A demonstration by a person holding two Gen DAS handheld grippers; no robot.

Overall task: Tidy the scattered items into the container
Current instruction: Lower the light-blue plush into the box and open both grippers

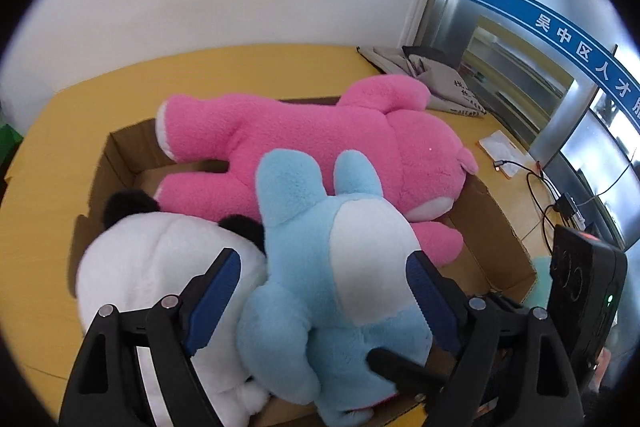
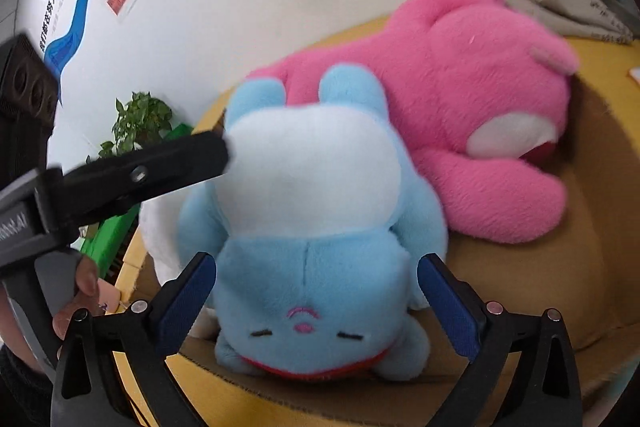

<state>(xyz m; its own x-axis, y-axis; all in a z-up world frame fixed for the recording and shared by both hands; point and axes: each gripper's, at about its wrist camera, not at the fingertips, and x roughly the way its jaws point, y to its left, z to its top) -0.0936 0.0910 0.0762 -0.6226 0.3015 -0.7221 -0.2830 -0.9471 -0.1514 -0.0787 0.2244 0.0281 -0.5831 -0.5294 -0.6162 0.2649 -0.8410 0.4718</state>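
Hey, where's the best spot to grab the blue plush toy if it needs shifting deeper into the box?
Probably the blue plush toy at its head, straight from the right gripper's side. In the right wrist view the head pokes over the cardboard box's near edge between the open jaws, soft and narrow enough to pinch; its body is wedged against the pink bear.

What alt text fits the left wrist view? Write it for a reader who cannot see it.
A cardboard box on a yellow table holds three soft toys: a pink bear lying along the back, a blue plush and a white panda in front. The open left gripper hangs over the blue plush, its fingers on either side.
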